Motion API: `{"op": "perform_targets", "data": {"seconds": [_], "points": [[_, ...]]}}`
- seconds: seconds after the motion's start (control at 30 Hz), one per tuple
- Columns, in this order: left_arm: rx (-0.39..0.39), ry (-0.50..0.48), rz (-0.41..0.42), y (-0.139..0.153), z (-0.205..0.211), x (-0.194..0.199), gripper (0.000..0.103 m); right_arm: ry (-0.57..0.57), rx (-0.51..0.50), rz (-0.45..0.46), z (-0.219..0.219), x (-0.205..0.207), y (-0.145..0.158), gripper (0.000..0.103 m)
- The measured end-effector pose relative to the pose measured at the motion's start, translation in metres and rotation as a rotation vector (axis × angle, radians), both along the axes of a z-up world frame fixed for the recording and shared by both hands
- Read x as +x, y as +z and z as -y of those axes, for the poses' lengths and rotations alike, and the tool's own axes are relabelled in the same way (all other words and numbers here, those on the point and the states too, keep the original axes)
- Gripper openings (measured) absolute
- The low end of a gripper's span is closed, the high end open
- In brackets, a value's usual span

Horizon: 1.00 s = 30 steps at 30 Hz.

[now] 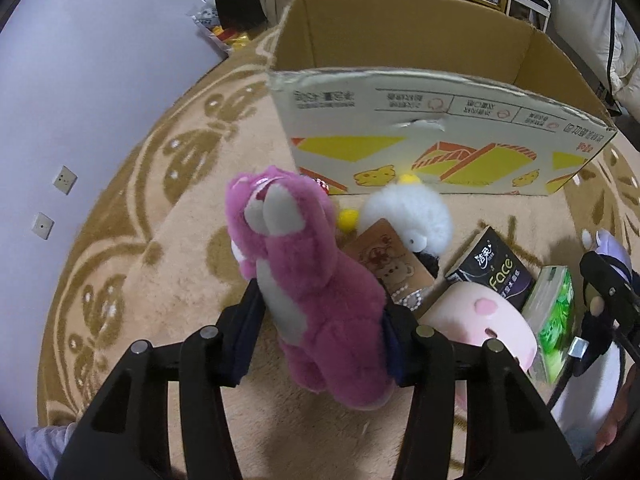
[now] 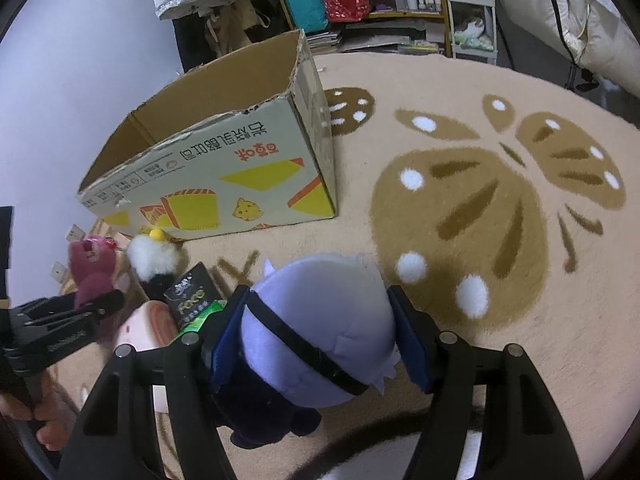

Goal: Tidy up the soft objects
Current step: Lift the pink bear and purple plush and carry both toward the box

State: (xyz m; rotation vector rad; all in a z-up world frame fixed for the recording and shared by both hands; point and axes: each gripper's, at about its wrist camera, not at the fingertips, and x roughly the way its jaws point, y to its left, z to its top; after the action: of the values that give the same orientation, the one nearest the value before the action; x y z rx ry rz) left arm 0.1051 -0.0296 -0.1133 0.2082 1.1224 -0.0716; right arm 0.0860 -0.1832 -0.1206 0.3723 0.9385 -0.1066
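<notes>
2 grippers each hold a plush toy above a beige rug [image 2: 460,80] with brown butterfly patterns. The left gripper [image 1: 318,326] is clenched on a pink plush bear [image 1: 304,280], its blue pads pressing the bear's body from both sides, the head sticking out past the fingertips toward the cardboard box [image 1: 420,148]. The right gripper [image 2: 320,336] is clamped on a lavender plush doll [image 2: 320,320] with a black band across its pale head and a dark body hanging below the pads.

The box stands open-topped on the rug, its torn near rim facing the left gripper and its interior looking bare as far as it shows. In the right wrist view the box sits well to the upper left of the doll, with a broad stretch of uncluttered rug to the right of it. A lilac wall [image 1: 80,80] borders the rug on the left; shelves and bags crowd the far edge behind the box.

Between the 2 grippers and the box lies a small pile: a white fluffy plush [image 1: 408,212] with yellow bits just beside the box's near wall, a brown tag [image 1: 388,256], a pink plush [image 1: 480,320], a black tissue pack [image 1: 492,272] and a green tissue pack [image 1: 556,308]. The bear hangs over the left end of this pile, near the box's left corner.
</notes>
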Motion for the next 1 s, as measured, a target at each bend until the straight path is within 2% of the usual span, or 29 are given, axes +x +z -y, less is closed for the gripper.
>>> {"op": "perform_targets", "data": {"seconds": [0.2,0.5,0.67,0.83,1.0], "points": [[0.024,0.027,0.048,0.013,-0.005,-0.009,0.05,0.011,-0.015,-0.002,-0.002,-0.003,0.001,0.072],[0.044,0.032,0.134,0.035,-0.013,-0.017,0.05,0.026,-0.05,0.075,-0.009,-0.008,0.024,0.072],[0.045,0.048,0.214,0.057,-0.016,-0.021,0.05,0.037,-0.068,0.106,-0.012,-0.001,0.035,0.072],[0.004,0.06,0.32,0.072,-0.027,-0.02,0.05,0.054,-0.111,0.148,-0.017,0.005,0.049,0.072],[0.038,0.063,0.42,0.089,-0.028,-0.017,0.051,0.053,-0.176,0.198,-0.023,0.01,0.065,0.072]]}}
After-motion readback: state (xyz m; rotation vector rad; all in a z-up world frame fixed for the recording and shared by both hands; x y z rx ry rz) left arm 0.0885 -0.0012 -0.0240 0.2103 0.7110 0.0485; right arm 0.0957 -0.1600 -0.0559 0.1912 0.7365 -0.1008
